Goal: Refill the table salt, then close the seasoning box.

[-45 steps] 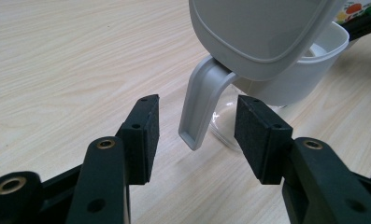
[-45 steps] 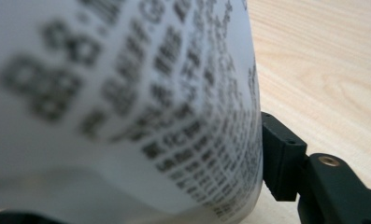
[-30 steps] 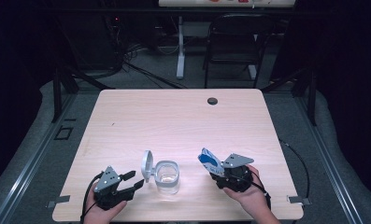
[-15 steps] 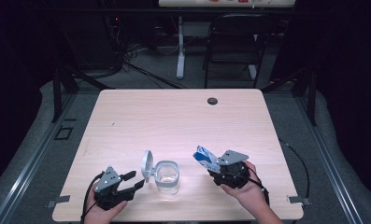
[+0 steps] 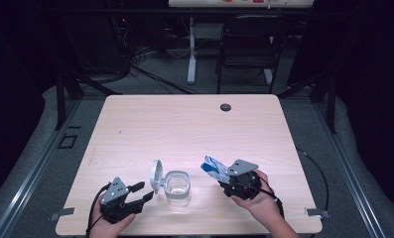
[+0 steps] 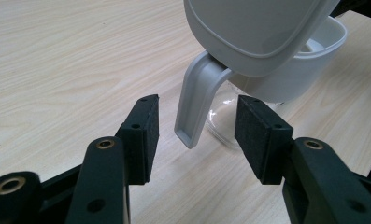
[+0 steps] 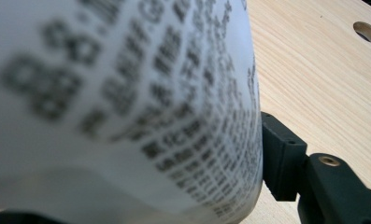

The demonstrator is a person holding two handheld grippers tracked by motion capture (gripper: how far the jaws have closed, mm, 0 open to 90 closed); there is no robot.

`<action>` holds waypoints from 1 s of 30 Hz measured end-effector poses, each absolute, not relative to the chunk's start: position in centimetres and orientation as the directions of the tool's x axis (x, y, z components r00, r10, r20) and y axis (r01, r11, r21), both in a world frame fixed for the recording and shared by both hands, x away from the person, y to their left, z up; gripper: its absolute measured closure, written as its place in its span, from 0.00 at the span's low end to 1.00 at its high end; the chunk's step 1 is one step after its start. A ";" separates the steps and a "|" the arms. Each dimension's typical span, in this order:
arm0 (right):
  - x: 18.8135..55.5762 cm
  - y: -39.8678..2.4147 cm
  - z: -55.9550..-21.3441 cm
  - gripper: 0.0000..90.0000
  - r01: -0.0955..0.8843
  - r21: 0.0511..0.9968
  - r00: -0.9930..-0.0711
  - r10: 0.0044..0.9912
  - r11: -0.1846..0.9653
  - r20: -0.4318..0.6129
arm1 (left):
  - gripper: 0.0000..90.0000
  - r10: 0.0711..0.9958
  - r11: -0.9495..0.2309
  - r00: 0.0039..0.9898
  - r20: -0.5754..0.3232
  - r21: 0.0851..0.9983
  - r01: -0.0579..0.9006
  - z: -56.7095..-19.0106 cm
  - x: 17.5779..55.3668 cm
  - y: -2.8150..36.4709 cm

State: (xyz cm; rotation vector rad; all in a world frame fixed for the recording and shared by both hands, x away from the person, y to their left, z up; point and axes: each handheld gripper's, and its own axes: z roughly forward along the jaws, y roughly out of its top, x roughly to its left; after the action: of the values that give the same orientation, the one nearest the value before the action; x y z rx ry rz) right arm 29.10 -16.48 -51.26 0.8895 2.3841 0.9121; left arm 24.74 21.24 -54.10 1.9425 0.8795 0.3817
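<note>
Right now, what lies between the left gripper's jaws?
In the left gripper view, the grey latch tab of the clear container's open lid hangs between the left gripper's open jaws, touching neither pad.

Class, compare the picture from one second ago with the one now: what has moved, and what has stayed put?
The right gripper, clamped on a blue-and-white packet, shifted slightly left toward the clear jar. The left gripper kept its place, jaws open beside the jar's handle. Jar and its raised lid stayed put.
</note>
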 end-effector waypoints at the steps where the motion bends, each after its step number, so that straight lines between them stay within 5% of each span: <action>1: 29.1 -16.4 -51.3 0.50 0.410 0.706 -0.701 0.694 0.578 -0.162 | 0.56 0.712 -0.313 0.697 -0.087 0.849 0.426 -54.0 24.7 21.3; 30: 29.3 -14.2 -51.1 0.50 0.326 0.630 -0.730 0.611 0.705 -0.305 | 0.55 0.711 -0.327 0.698 -0.084 0.840 0.433 -54.4 24.8 21.3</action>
State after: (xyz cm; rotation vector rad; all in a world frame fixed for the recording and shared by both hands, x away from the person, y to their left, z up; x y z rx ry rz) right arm 29.29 -14.21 -51.11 0.7170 2.4095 0.7583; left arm 24.76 21.27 -54.37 1.9720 0.8810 0.3742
